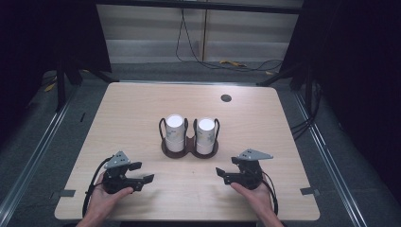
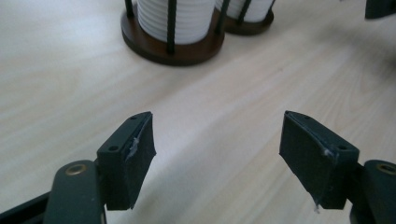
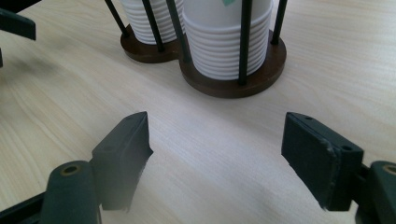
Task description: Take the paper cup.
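- from the high view you see the tabletop evenly lit from above, while the surroundings fall into near black.
- the white cup stacks glare brightly on top and lose detail.
- short soft shadows lie under each gripper.
- in your gripper views the near jaws are blurred, and the wood grain looks soft.

The left gripper rises from the bottom edge with its two black jaws set wide apart and only the pale wooden bench between them. Farther off, at the top, stands a dark brown round wooden holder with thin black upright rods, carrying a stack of white ribbed paper cups.
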Available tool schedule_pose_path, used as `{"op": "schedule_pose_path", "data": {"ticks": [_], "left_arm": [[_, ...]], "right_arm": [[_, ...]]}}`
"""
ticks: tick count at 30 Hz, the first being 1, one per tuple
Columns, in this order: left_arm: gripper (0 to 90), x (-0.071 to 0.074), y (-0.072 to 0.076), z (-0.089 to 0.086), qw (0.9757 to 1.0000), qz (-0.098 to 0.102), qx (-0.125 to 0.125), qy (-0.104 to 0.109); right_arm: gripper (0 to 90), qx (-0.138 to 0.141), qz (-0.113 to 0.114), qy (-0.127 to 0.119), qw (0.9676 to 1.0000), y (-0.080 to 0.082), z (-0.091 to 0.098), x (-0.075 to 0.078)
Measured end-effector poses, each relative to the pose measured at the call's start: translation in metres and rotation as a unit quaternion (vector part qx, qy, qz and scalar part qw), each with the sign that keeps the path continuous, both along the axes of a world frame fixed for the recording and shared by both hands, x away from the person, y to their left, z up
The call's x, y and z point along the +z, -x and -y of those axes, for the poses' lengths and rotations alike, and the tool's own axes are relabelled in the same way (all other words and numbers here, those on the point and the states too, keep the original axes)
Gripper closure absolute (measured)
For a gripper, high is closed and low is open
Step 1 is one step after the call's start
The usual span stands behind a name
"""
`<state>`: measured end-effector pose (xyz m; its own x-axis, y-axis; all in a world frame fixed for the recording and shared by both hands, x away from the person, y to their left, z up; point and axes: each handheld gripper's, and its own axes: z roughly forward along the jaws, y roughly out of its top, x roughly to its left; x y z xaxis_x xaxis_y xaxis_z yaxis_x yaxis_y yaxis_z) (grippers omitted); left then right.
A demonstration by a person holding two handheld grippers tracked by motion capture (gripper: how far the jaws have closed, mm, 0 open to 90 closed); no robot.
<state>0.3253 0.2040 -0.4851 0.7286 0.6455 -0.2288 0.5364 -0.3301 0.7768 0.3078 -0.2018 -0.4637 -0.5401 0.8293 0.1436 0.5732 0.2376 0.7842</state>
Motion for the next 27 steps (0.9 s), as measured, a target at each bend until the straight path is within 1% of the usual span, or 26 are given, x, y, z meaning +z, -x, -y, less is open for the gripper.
{"op": "schedule_pose_path", "data": {"ticks": [1, 2, 4, 5, 6, 8, 11, 13, 14, 15, 16, 18, 20, 22, 24, 25, 26, 27], "left_arm": [[26.4, 0.0, 0.001, 0.0, 1.0, 0.003, 0.004, -0.003], [26.4, 0.0, 0.001, 0.0, 1.0, 0.006, 0.001, 0.003], [26.4, 0.001, 0.001, 0.0, 1.0, 0.004, 0.002, 0.005], [26.7, 0.001, 0.002, 0.001, 1.0, 0.006, 0.0, 0.003], [26.8, 0.001, 0.002, 0.001, 1.0, 0.008, -0.003, 0.0], [27.0, 0.001, 0.002, 0.002, 1.0, 0.007, -0.004, 0.003], [26.2, 0.002, 0.003, 0.002, 0.9998, 0.017, -0.009, 0.006], [25.0, 0.003, 0.003, 0.002, 0.9997, 0.021, -0.006, 0.005], [24.8, 0.003, 0.003, 0.001, 0.9997, 0.022, -0.004, 0.003], [23.6, 0.002, 0.002, 0.001, 0.9997, 0.023, -0.005, 0.008], [22.4, 0.002, 0.002, 0.0, 0.9997, 0.023, -0.007, 0.006], [22.0, 0.001, 0.001, 0.0, 0.9997, 0.023, -0.009, 0.006], [21.2, 0.001, 0.001, 0.0, 0.9997, 0.023, -0.006, 0.005], [21.0, 0.001, 0.001, -0.001, 0.9997, 0.022, -0.009, 0.006], [20.9, 0.001, 0.001, 0.0, 0.9998, 0.02, -0.007, 0.003], [21.0, 0.0, 0.001, 0.0, 0.9998, 0.018, -0.009, 0.001], [21.0, 0.0, 0.001, 0.001, 0.9998, 0.017, -0.008, 0.001], [21.0, 0.0, 0.0, 0.001, 0.9998, 0.015, -0.009, 0.001]], "right_arm": [[23.9, 0.0, 0.003, 0.005, 1.0, 0.0, -0.001, 0.002], [24.0, 0.003, 0.005, 0.005, 1.0, -0.001, -0.002, 0.004], [24.3, 0.008, 0.008, 0.004, 0.9999, -0.001, -0.004, 0.008], [24.9, 0.01, 0.011, 0.004, 0.9999, -0.002, -0.004, 0.01], [25.3, 0.012, 0.014, 0.0, 0.9998, -0.002, -0.003, 0.013], [25.4, 0.015, 0.019, -0.008, 0.9997, -0.004, -0.003, 0.019], [25.6, 0.02, 0.028, -0.013, 0.9993, -0.008, -0.002, 0.027], [25.6, 0.021, 0.034, -0.011, 0.9991, -0.011, -0.002, 0.031], [25.6, 0.023, 0.035, -0.012, 0.999, -0.013, -0.003, 0.032], [25.5, 0.025, 0.035, -0.013, 0.999, -0.015, -0.003, 0.033], [25.6, 0.025, 0.035, -0.013, 0.999, -0.017, -0.004, 0.034], [25.6, 0.027, 0.038, -0.007, 0.9989, -0.019, -0.006, 0.034], [26.5, 0.029, 0.035, -0.011, 0.9989, -0.021, -0.008, 0.035], [27.3, 0.035, 0.036, -0.011, 0.9987, -0.023, -0.009, 0.036], [29.6, 0.041, 0.033, -0.021, 0.9984, -0.024, -0.011, 0.038], [31.5, 0.046, 0.032, -0.019, 0.9982, -0.025, -0.013, 0.04], [31.5, 0.047, 0.035, -0.016, 0.9982, -0.025, -0.015, 0.042], [31.5, 0.051, 0.037, -0.017, 0.9979, -0.025, -0.017, 0.044]]}}
